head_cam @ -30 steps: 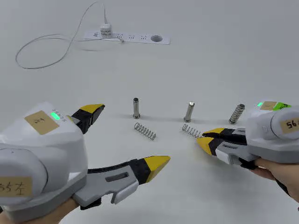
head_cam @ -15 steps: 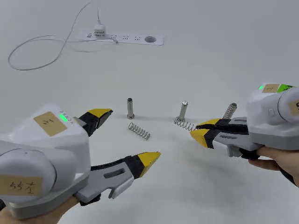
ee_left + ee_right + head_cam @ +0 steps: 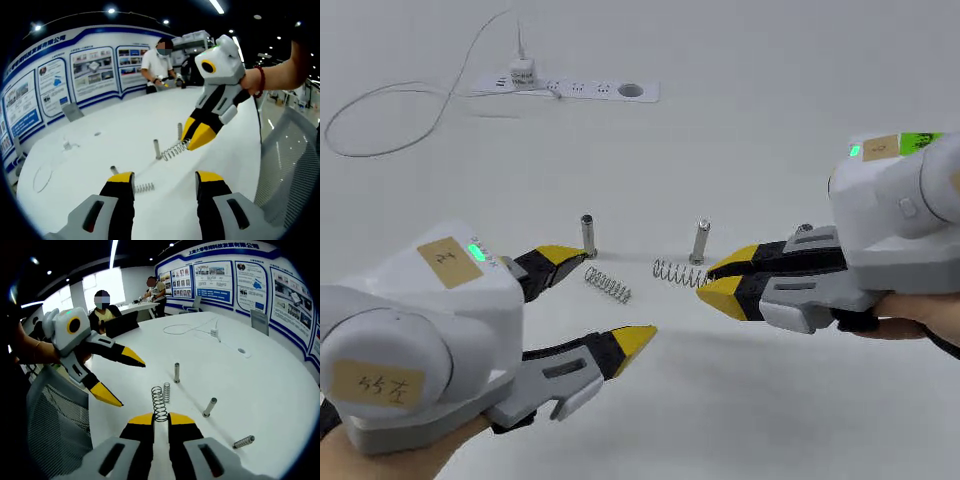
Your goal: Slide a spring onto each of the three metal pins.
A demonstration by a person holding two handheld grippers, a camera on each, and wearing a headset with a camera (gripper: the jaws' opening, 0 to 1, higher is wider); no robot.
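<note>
The left gripper (image 3: 600, 297) sits low and near the person, its jaws spread wide with nothing between them. The loose spring (image 3: 608, 284) lies flat on the white table (image 3: 740, 150) just ahead of those jaws, long axis slanting across them. The left pin (image 3: 587, 236) stands upright just beyond it. This gripper is the nearer one to both.

Toward the middle, the held spring (image 3: 678, 272) juts out of the right gripper (image 3: 708, 280), whose jaws are drawn narrow and pinch one end of it. Its long axis runs nearly level, pointing leftward away from the tips, while the middle pin (image 3: 700, 241) stands upright just behind it. The two axes are crossed, so I judge the coming move turns on tipping the spring upright and bringing its free end over the pin's top. The right gripper is plainly the nearer one for that.

In the left gripper view the free end looks close to the pin's shaft. Whether it touches the pin or the table I cannot tell.

Further right, the right gripper's body covers most of the right-hand pin in the head view. The right gripper view shows that right-hand pin (image 3: 243, 442) with a spring already round it, small and bent by the lens, so how far the coils sit down is hard to make out.
</note>
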